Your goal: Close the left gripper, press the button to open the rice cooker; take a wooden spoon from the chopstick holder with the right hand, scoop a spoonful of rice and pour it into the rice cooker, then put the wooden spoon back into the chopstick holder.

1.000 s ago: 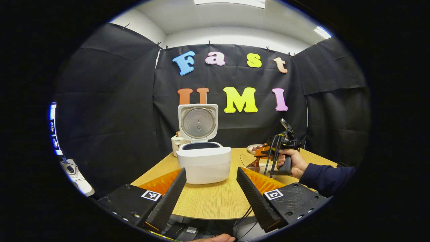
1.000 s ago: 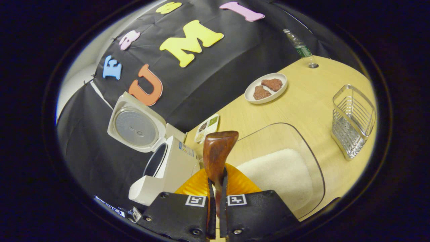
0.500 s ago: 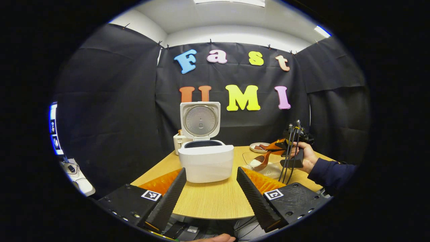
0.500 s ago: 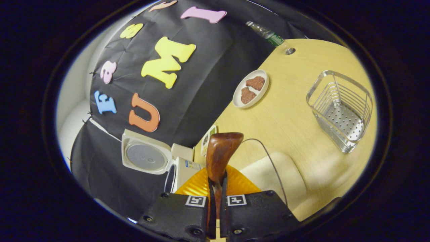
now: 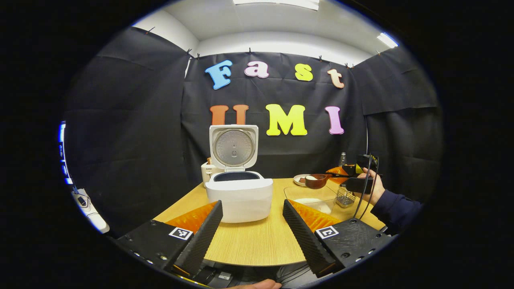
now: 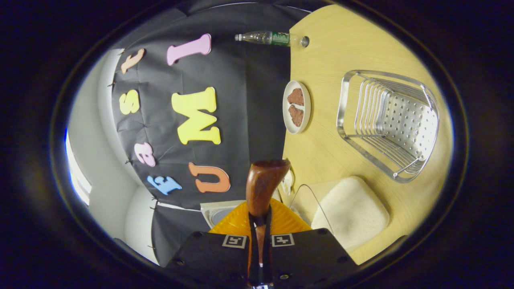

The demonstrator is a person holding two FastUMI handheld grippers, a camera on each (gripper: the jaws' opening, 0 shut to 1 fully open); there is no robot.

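Note:
The white rice cooker (image 5: 239,196) stands on the table with its lid (image 5: 233,147) raised upright. My left gripper (image 5: 252,204) hangs open in front of it, nothing between its fingers. To the right, a hand holds my right gripper (image 5: 346,173), shut on the handle of the wooden spoon (image 5: 315,181). The spoon lies level with white rice in its bowl, above the clear rice container (image 5: 311,196). In the right gripper view the spoon (image 6: 263,184) sticks out from my right gripper (image 6: 259,218), with the rice container (image 6: 349,210) below and the metal chopstick holder (image 6: 389,124) beyond.
A plate with two brown pieces (image 6: 297,106) and a plastic bottle (image 6: 269,38) sit near the booth wall. A small white container (image 5: 206,172) stands behind the cooker. The table's front edge (image 5: 249,263) lies just before my left gripper.
My right gripper has rolled and lifted the spoon out of the rice container; the spoon now lies level with rice on it. The left gripper has barely moved.

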